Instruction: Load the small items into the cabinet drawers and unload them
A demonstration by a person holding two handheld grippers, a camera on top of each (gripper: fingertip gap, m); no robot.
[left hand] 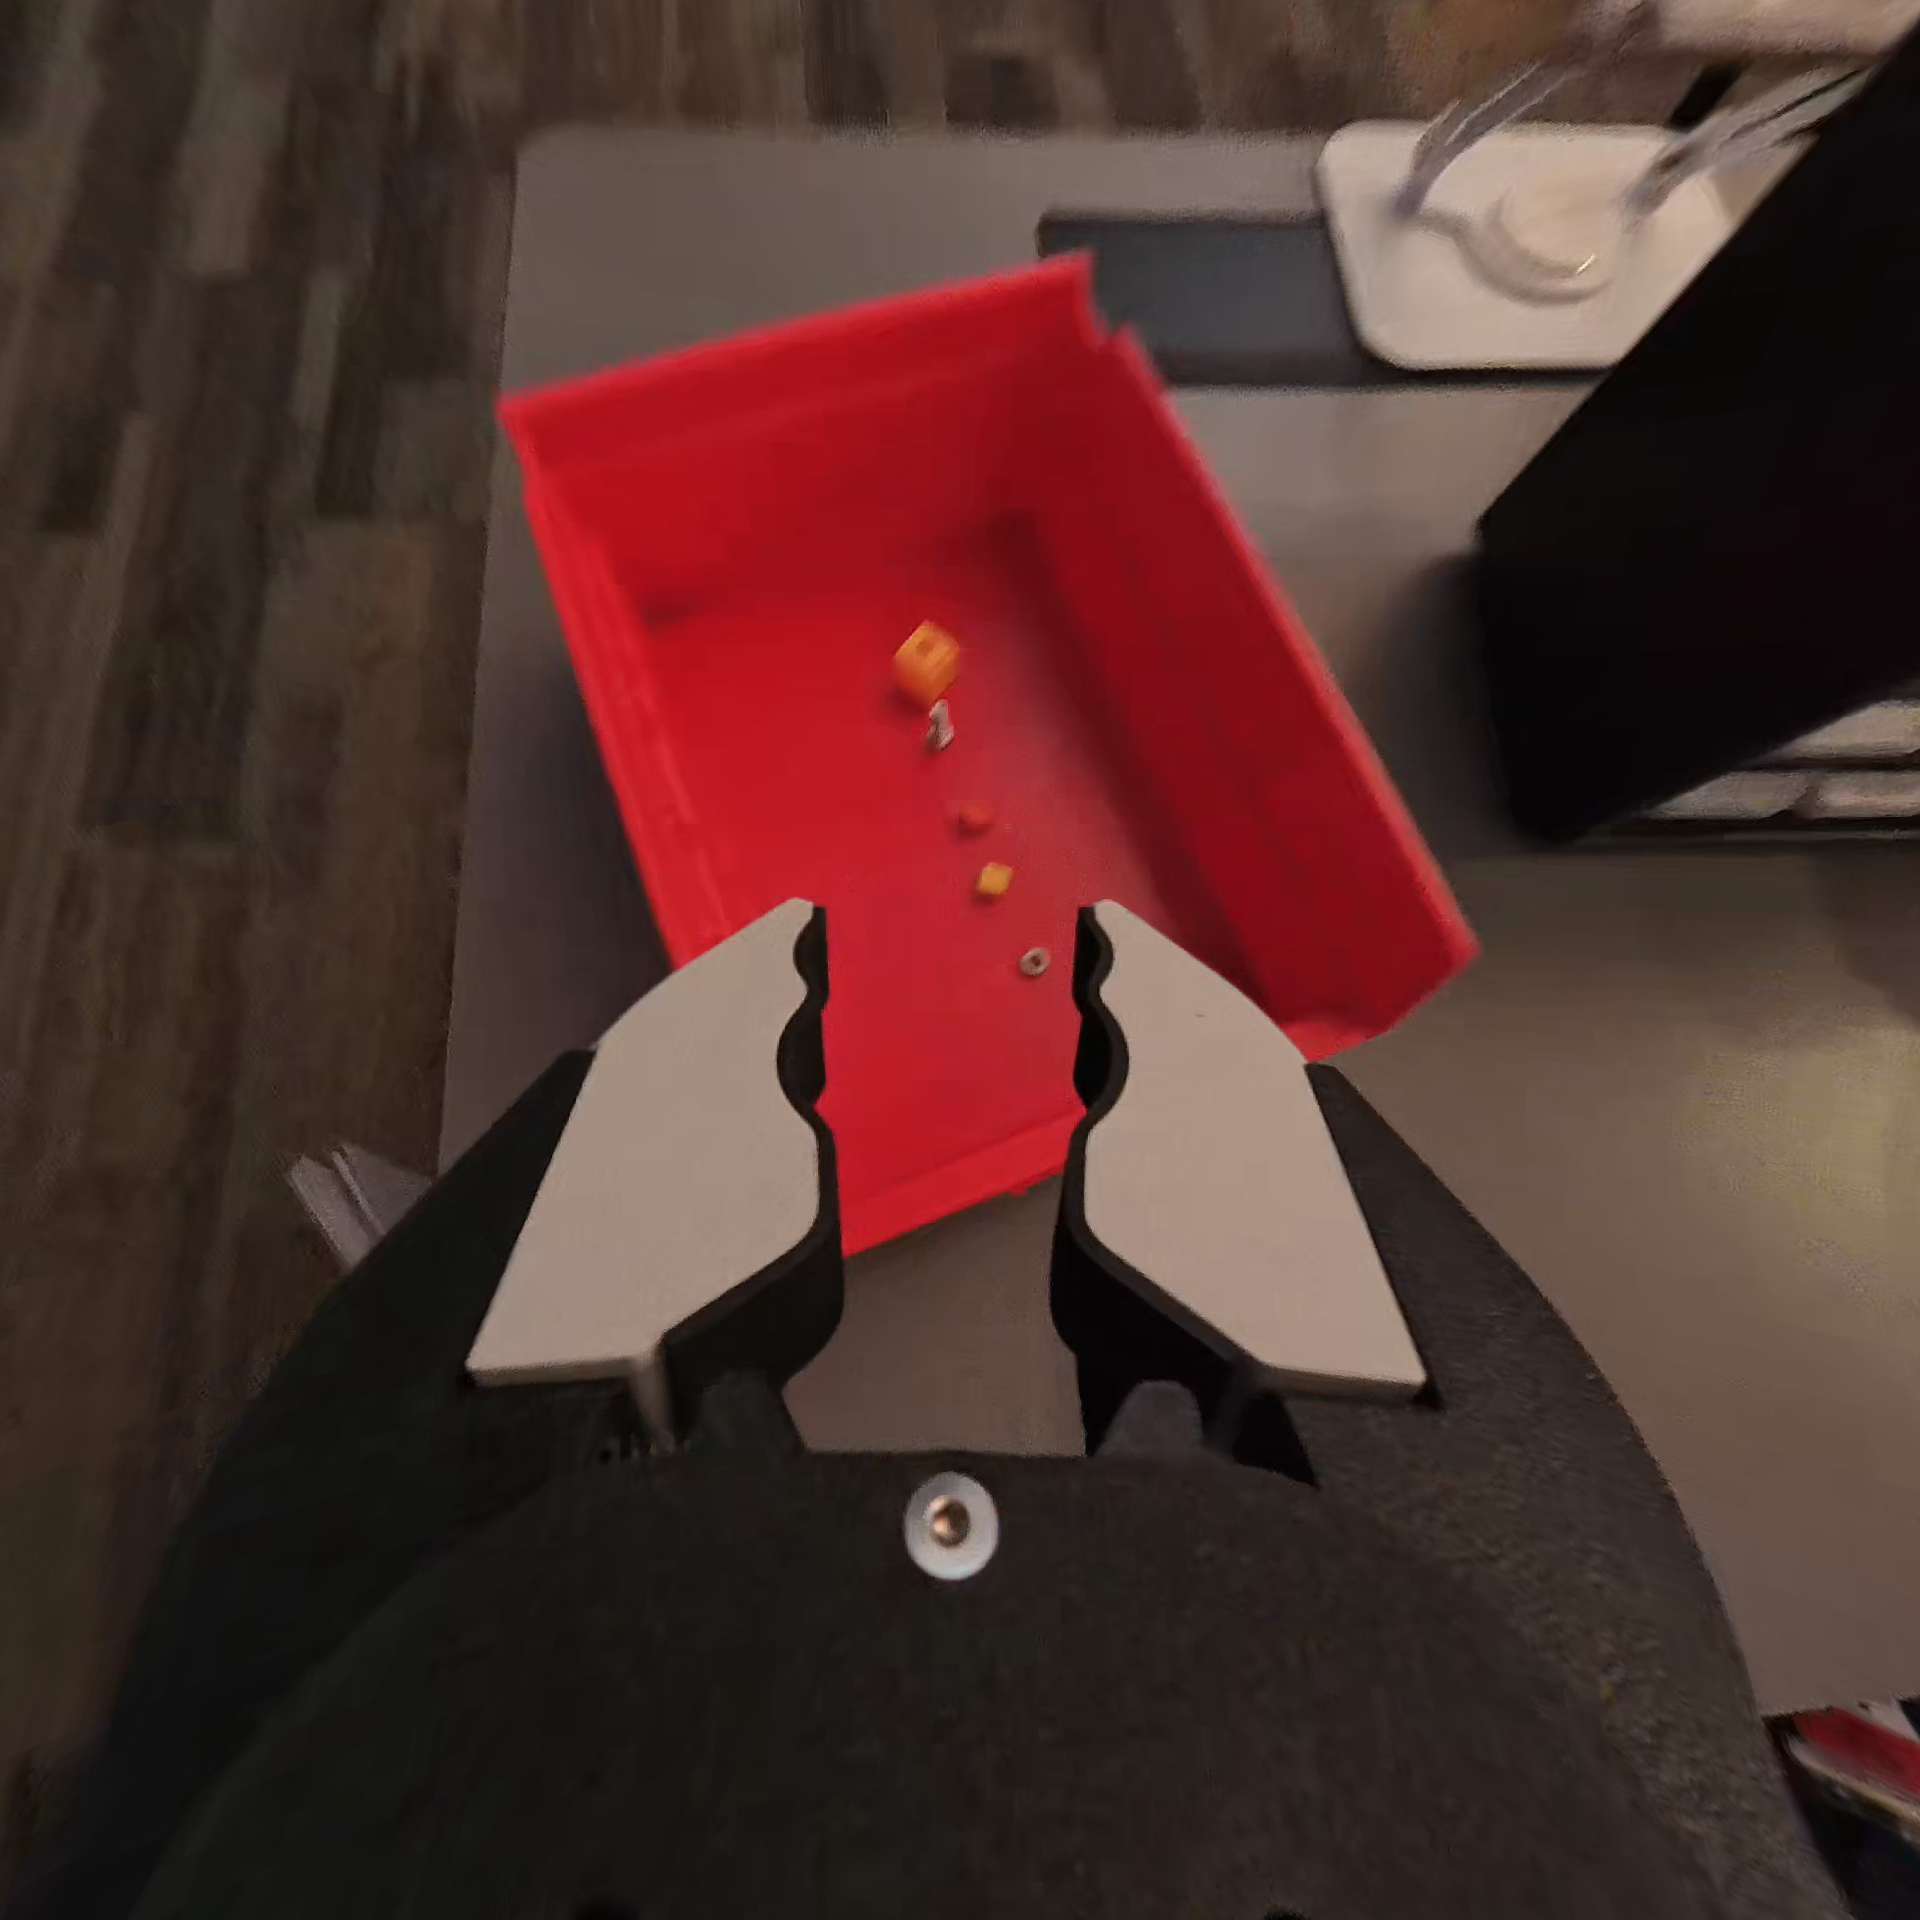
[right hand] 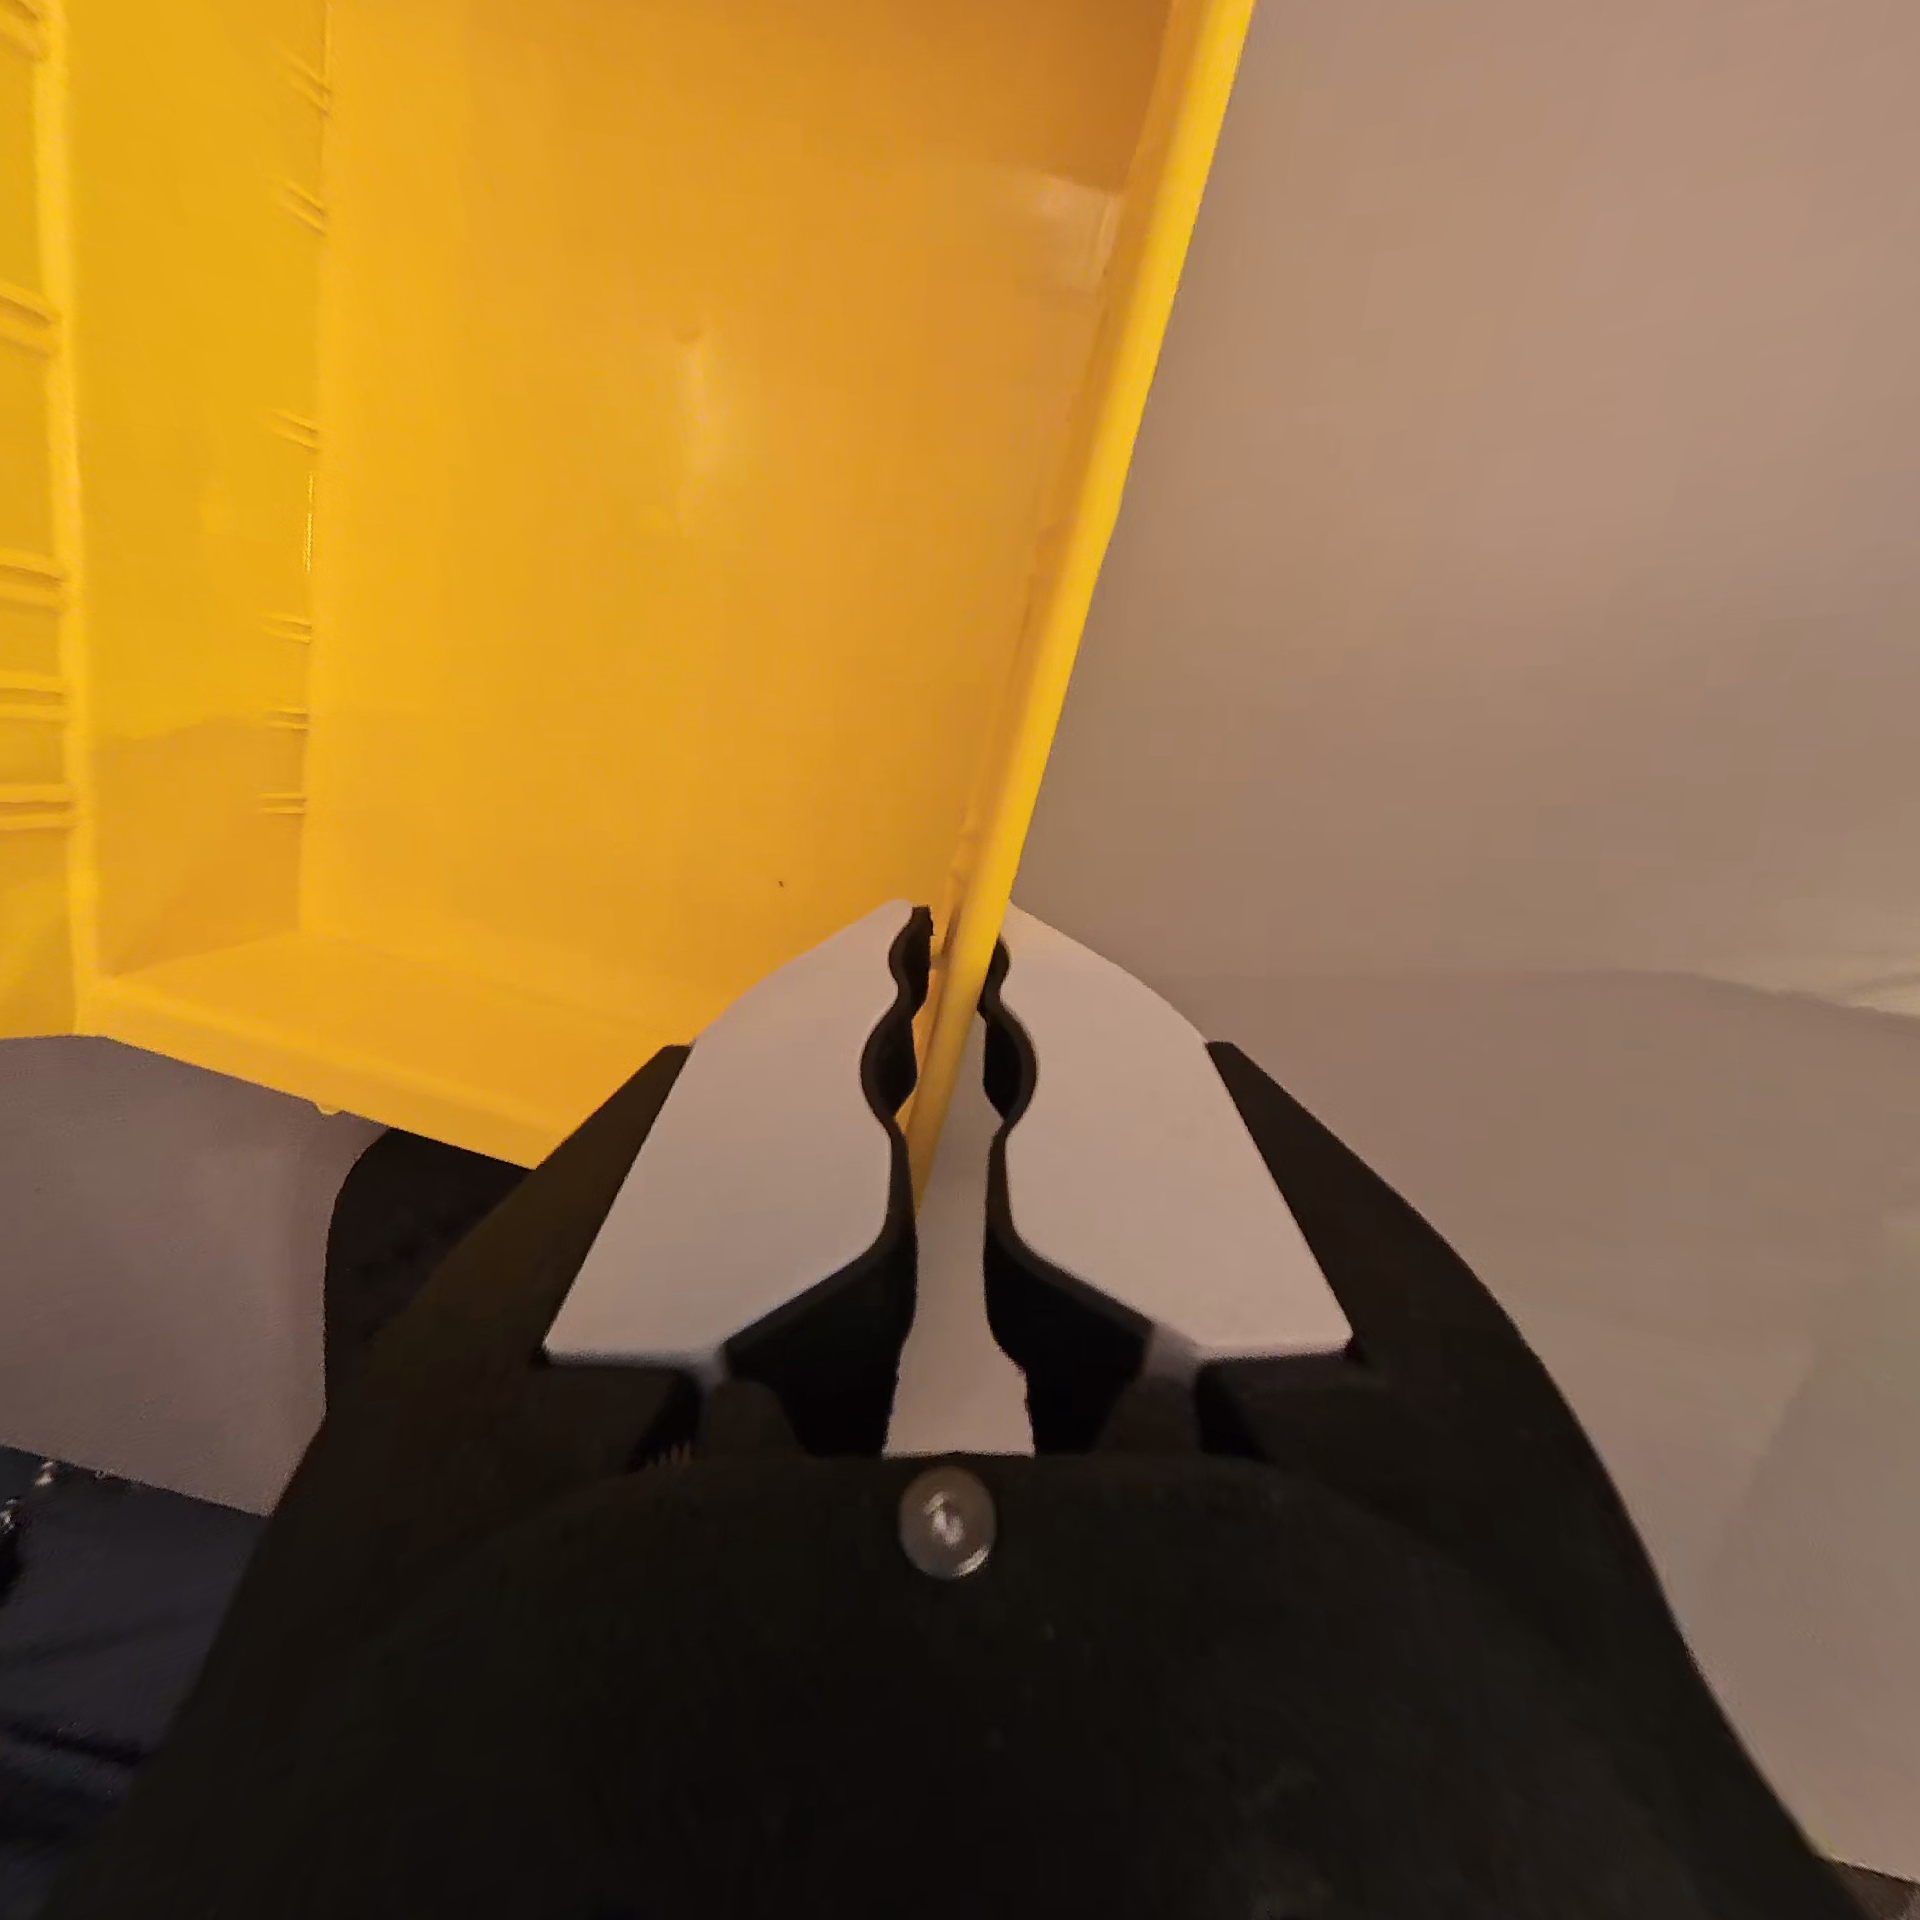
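A red drawer (left hand: pixel 1195 665) lies on the grey table (left hand: pixel 1610 1091) in the left wrist view. Inside it lie several small items: an orange cube (left hand: pixel 925 657), a small white piece (left hand: pixel 940 724), a red bit (left hand: pixel 974 818), a small orange bit (left hand: pixel 994 880) and a metal nut (left hand: pixel 1034 961). My left gripper (left hand: pixel 951 925) is open and empty above the drawer's near end. In the right wrist view my right gripper (right hand: pixel 961 930) is shut on the side wall of a yellow drawer (right hand: pixel 665 520), which looks empty and is held tilted up in front of a pale wall.
A black cabinet (left hand: pixel 1714 540) stands at the right of the table. A white tray (left hand: pixel 1382 260) with a clear container sits at the far right corner, beside a dark flat pad (left hand: pixel 1195 291). The table's left edge drops to wooden floor (left hand: pixel 208 623). My hands' fingertips stand some 80 centimeters from each other.
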